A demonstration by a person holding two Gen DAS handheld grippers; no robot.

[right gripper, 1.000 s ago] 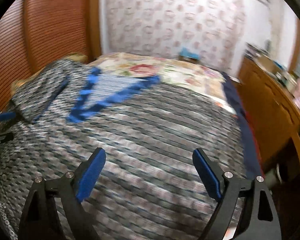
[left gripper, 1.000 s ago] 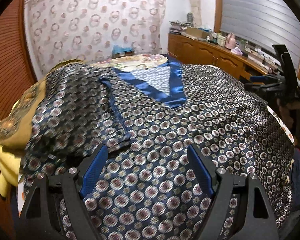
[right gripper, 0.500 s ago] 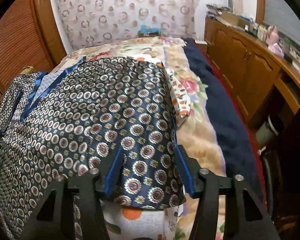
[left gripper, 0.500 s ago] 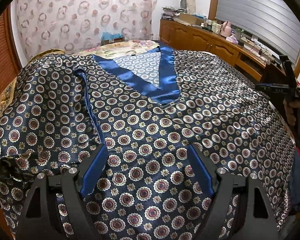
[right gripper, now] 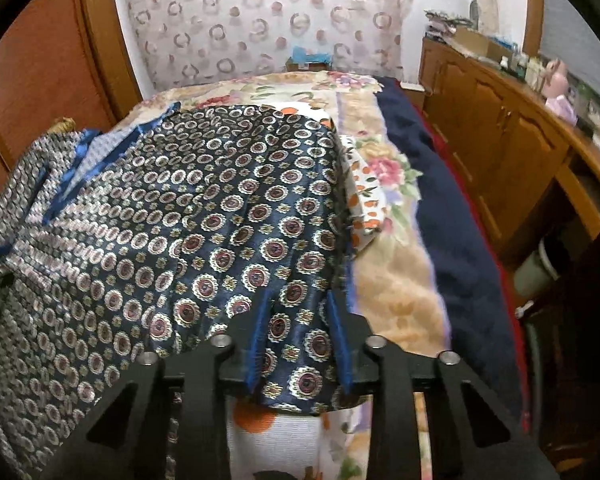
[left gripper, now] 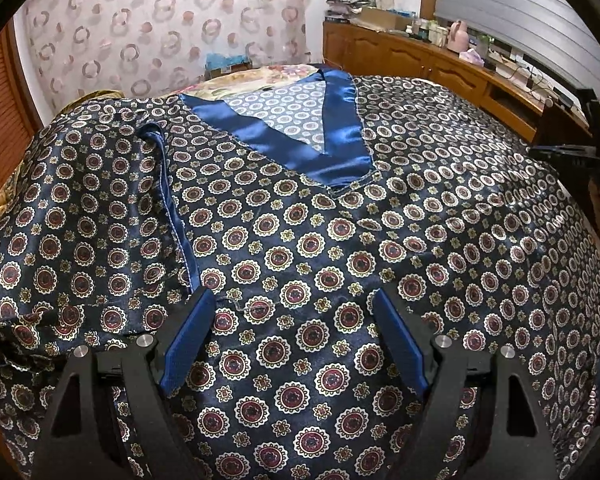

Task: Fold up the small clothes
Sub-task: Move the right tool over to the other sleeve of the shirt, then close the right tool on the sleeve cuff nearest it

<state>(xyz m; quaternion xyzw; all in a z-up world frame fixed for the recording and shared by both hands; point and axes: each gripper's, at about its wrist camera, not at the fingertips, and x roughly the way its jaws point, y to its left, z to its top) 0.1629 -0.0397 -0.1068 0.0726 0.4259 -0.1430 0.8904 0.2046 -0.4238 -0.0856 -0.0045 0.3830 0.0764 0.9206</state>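
A dark blue satin top (left gripper: 340, 216) with round medallion print and a bright blue V-neck band (left gripper: 332, 160) lies spread over the bed. Its left sleeve is folded in along a blue-edged seam (left gripper: 172, 208). My left gripper (left gripper: 292, 336) is open, low over the cloth near its hem. My right gripper (right gripper: 300, 336) has narrowed onto the right corner of the top (right gripper: 260, 216), with cloth bunched between its blue pads (right gripper: 338, 344). The right gripper's frame also shows at the right edge of the left wrist view (left gripper: 580, 140).
The bed carries a floral sheet (right gripper: 384, 288) and a navy blanket (right gripper: 460, 240) along its right side. A wooden cabinet (right gripper: 512, 148) with clutter on top runs along the right. A patterned curtain (left gripper: 160, 32) hangs behind, and wooden panelling (right gripper: 44, 72) stands at the left.
My right gripper swung to the top's right corner and its jaws closed in on the cloth. My left gripper stayed open and shifted a little over the hem.
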